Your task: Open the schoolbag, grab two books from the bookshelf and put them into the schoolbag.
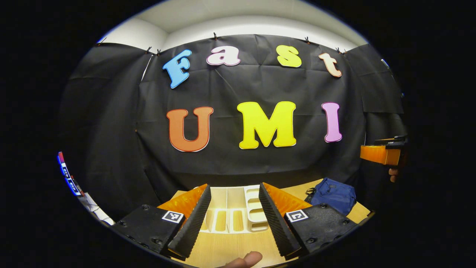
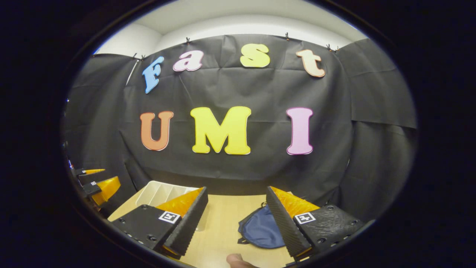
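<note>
A white slotted bookshelf lies on the wooden table straight ahead of my left gripper, which hangs open above the table with nothing between its fingers. I cannot make out books in its slots. The blue schoolbag sits on the table to the right of the shelf. In the right gripper view the schoolbag lies just ahead, partly behind the right finger of my right gripper, which is open and empty. The bookshelf stands to its left. The other gripper hovers at the far left edge.
The light wooden table runs back to the black cloth wall. In the left gripper view the other gripper and part of a hand hover at the right edge. A fingertip pokes in at the bottom.
</note>
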`<state>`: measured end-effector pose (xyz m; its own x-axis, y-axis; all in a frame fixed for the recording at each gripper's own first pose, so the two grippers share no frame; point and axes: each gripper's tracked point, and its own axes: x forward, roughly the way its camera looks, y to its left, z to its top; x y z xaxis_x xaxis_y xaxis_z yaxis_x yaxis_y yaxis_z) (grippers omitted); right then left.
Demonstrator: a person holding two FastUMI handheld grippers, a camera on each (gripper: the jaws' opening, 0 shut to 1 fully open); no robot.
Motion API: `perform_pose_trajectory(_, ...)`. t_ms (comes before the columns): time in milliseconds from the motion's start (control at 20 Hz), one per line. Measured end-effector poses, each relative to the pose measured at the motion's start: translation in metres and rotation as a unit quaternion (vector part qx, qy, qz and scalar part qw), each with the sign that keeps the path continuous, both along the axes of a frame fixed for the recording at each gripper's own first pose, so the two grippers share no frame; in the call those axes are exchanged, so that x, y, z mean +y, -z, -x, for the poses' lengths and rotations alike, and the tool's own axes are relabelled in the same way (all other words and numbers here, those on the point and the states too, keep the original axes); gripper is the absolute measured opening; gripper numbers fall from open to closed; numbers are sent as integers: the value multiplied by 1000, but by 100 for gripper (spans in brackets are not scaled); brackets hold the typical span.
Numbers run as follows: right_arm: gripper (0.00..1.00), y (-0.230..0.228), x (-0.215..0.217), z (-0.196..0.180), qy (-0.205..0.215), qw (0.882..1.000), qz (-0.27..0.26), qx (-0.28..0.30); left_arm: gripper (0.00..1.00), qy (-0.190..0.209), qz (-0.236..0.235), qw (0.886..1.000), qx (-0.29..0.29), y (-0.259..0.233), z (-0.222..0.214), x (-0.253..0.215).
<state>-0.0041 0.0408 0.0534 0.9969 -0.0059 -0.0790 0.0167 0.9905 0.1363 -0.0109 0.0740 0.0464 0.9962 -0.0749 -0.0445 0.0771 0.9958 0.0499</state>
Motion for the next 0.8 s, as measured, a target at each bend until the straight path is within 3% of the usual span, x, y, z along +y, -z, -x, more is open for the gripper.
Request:
perform_pose_trajectory(300,98,4,19,7,12,1000,5,0,84,18,-15,1000,-9,-2,-1,5)
perform_pose_trajectory(800,99,5,31,-3,-7,1000,22,-4,84,15,-14,1000,-8,-1,-2,4)
